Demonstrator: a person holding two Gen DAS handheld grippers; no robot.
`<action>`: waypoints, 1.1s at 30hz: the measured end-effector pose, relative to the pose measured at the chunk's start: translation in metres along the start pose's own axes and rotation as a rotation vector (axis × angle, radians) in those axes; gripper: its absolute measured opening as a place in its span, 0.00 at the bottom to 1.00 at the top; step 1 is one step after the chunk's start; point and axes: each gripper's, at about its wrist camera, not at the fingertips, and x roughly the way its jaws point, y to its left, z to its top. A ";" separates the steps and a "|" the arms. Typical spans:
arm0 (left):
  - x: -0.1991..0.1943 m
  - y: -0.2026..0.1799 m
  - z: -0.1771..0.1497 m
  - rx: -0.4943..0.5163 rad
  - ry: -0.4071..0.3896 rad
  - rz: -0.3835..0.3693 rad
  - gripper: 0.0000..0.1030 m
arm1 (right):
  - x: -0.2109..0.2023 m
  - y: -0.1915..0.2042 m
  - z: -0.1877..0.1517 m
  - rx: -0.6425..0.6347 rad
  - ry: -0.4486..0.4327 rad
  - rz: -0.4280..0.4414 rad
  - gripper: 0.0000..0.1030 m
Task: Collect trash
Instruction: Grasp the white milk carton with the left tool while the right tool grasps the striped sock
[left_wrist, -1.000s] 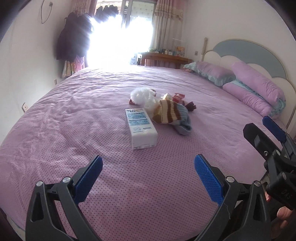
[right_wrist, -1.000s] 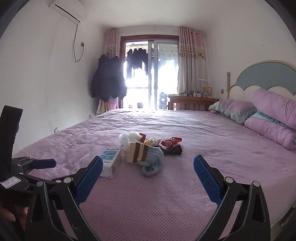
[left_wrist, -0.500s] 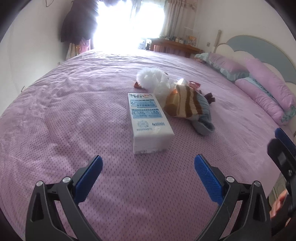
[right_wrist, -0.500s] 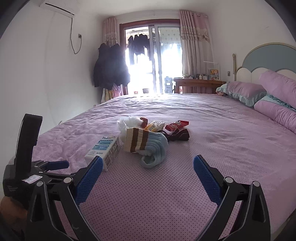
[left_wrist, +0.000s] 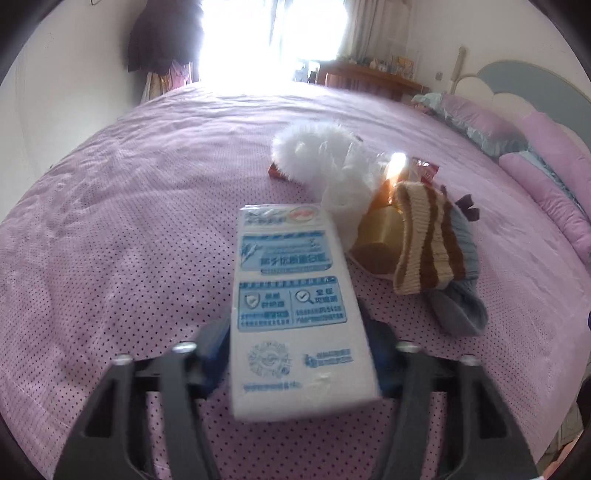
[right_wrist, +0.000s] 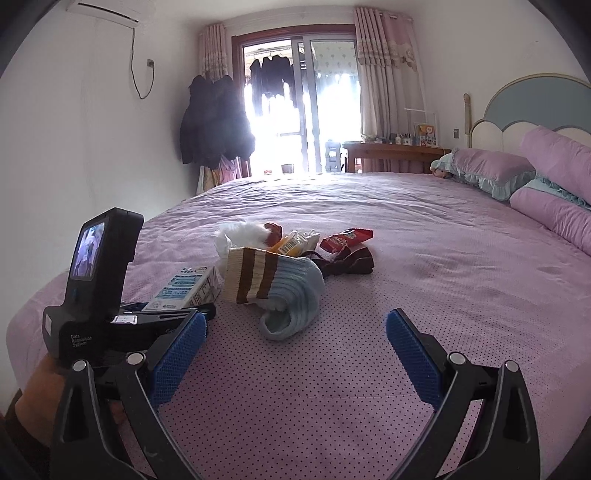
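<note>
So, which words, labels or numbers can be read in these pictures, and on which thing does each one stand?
"Data ... System": white print on the black body of the left gripper; the middle word is too small.
White and blue paper carton: blue panels with Chinese characters, too blurred to quote.
Red snack wrapper: white marks, unreadable.
Yellow packet: a barcode, digits too small.
Small white sticker on the left gripper: unreadable.

Blown-out window (left_wrist: 273, 37) glare, fisheye edges
</note>
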 end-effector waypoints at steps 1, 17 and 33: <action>-0.001 0.002 0.000 -0.012 -0.004 -0.013 0.53 | 0.004 -0.001 0.001 0.002 0.006 0.004 0.92; -0.053 0.035 -0.007 -0.063 -0.088 -0.170 0.53 | 0.094 -0.027 0.033 0.177 0.209 0.165 0.72; -0.053 0.022 -0.009 0.000 -0.078 -0.192 0.53 | 0.125 -0.052 0.036 0.334 0.243 0.281 0.15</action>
